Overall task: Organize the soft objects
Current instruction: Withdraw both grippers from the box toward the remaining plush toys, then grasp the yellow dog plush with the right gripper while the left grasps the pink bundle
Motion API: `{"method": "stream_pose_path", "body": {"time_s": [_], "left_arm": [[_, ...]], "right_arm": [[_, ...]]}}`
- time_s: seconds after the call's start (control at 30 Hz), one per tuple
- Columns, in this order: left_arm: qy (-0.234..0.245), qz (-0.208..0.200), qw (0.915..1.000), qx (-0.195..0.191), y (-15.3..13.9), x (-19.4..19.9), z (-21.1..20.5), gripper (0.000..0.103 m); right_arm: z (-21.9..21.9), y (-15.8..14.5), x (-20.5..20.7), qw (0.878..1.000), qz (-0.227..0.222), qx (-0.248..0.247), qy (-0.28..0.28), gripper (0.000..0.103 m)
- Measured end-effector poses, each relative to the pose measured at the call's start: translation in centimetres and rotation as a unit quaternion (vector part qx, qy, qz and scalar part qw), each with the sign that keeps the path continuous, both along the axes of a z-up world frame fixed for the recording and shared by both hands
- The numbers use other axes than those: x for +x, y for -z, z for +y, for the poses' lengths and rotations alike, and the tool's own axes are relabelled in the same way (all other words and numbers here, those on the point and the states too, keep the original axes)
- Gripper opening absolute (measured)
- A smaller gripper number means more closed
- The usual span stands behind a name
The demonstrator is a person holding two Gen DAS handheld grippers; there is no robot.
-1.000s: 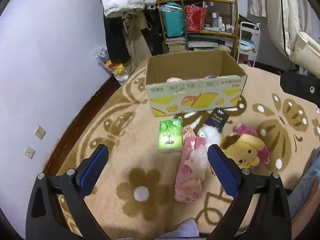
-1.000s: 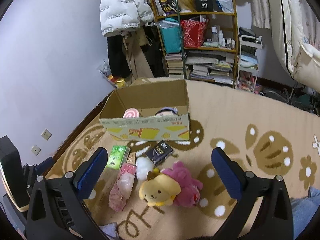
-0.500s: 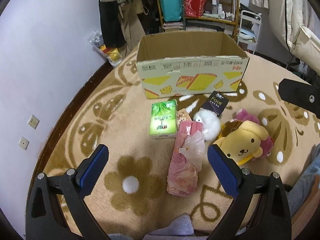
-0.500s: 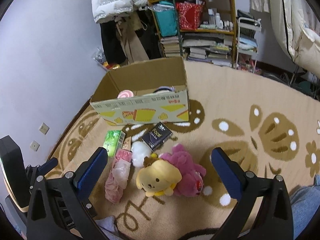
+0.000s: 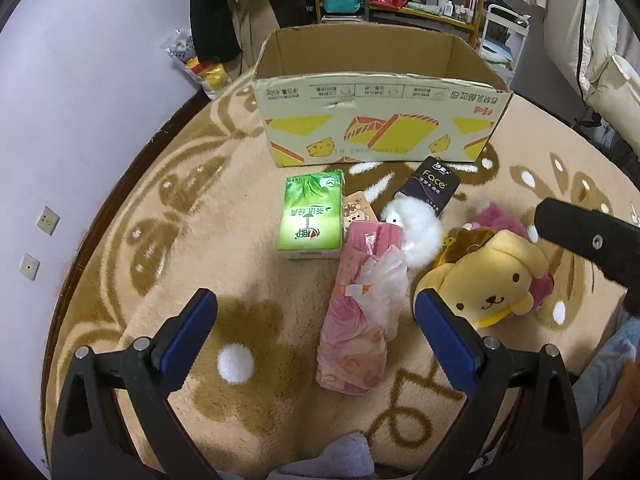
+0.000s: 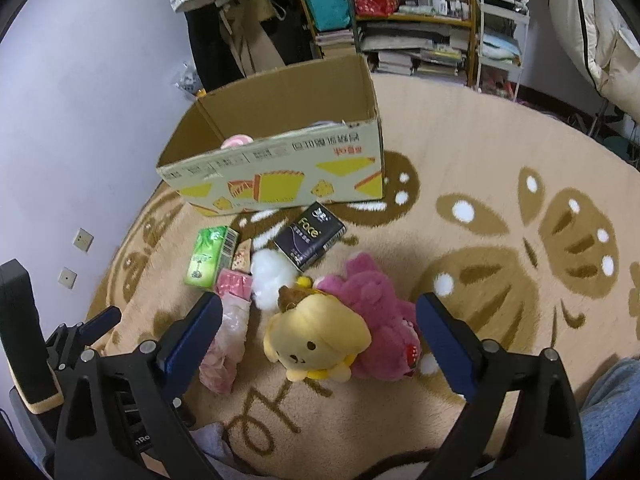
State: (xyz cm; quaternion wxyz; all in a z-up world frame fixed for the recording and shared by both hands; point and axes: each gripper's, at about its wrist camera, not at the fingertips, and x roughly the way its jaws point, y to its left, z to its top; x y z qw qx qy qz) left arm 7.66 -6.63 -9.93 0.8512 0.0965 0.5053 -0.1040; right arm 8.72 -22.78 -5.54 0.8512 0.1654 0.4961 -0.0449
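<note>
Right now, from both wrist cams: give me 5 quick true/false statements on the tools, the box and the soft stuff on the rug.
1. Both tools are open and hold nothing. True: left tool and right tool both stand wide apart and bare.
2. The yellow dog plush is inside the cardboard box. False: it lies on the rug, against the pink plush.
3. The box is not bare inside. True: a pink item shows above its front wall.
4. The green tissue pack lies to the right of the dark Face pack. False: it lies to its left.
5. The pink wrapped pack is gripped by the left tool. False: it lies free on the rug between the fingers' line.
</note>
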Motion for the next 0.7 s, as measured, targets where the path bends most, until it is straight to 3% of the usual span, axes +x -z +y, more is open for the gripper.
{"method": "stream_pose_path", "body": {"time_s": [0.37,0.5,0.6,0.7], "left_arm": [[0.002,0.030,0.9995,0.000,1.9,1.5,-0.6,0.098],[0.001,0.041,0.9992,-0.004,2.6,2.0,-0.8,0.098],[0.000,0.049,0.9988,-0.007,3.3,2.3,-0.9,0.098],[-0.003,0.066,0.9977,-0.014,4.0,2.6,-0.9,0.098]], "right_arm": [[0.0,1.9,1.2,1.000,0.026,0.008,-0.004,0.100],[0.2,2.7,1.5,0.999,0.041,0.014,-0.010,0.094],[0.2,3.2,1.7,0.998,0.052,0.017,-0.014,0.080],[0.2,3.5,1.9,0.998,0.059,0.023,-0.018,0.077]]}}
